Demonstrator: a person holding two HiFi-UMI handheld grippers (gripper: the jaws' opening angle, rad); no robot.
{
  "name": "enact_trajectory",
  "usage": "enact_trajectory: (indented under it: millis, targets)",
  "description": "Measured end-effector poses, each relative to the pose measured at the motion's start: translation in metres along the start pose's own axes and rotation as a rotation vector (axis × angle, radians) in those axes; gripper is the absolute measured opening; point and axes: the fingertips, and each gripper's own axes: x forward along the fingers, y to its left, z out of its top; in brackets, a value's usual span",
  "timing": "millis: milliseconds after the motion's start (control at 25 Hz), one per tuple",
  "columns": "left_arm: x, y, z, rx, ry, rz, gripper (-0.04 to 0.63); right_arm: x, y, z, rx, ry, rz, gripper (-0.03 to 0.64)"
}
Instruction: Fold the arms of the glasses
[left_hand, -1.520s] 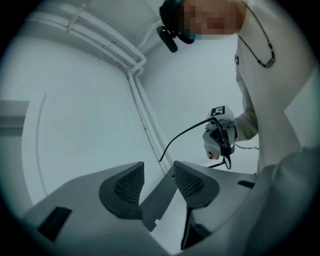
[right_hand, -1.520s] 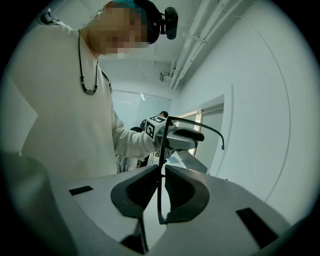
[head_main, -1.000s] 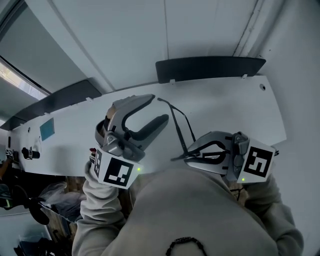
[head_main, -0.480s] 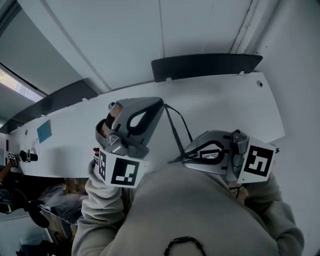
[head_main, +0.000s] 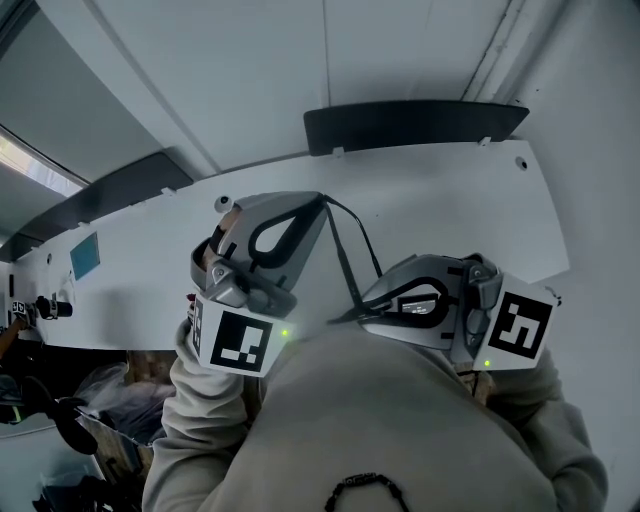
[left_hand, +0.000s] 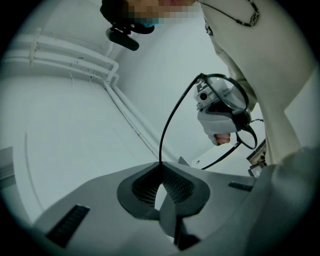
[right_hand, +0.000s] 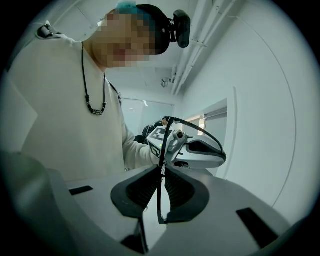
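Two hand-held grippers (head_main: 319, 203) (head_main: 366, 306), face-to-face, on glasses (head_main: 346, 252)

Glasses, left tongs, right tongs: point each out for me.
glasses (left_hand: 172, 115), left gripper view, midway along the black arm.
left tongs (left_hand: 161, 170), left gripper view, between the closed tips.
right tongs (right_hand: 161, 172), right gripper view, between the closed tips.

We see cool, dim, even light with only faint shadows. A bright strip (head_main: 40, 165) glares at the head view's left edge. Both gripper views curve strongly and darken to black corners.
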Motion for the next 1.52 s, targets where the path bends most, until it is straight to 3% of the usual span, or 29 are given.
enact_trajectory:
  millis: [200, 760, 1120, 1520]
  targets:
    - [0.001, 0.001, 0.006, -0.015, 0.004, -0.027, 0.012, 0.003, -0.004, 0.009, -0.027, -0.011, -0.019, 0.06]
    - [0.004, -0.026, 0.004, -0.208, -0.077, -0.141, 0.012, 0.006, -0.02, 0.021, -0.054, -0.052, -0.078, 0.06]
    - [0.002, -0.036, 0.009, -0.262, -0.12, -0.197, 0.012, 0.005, -0.026, 0.029, -0.073, -0.08, -0.104, 0.06]
    - [-0.002, -0.057, 0.016, -0.258, -0.167, -0.302, 0.014, 0.001, -0.025, 0.033, -0.093, -0.108, -0.106, 0.06]
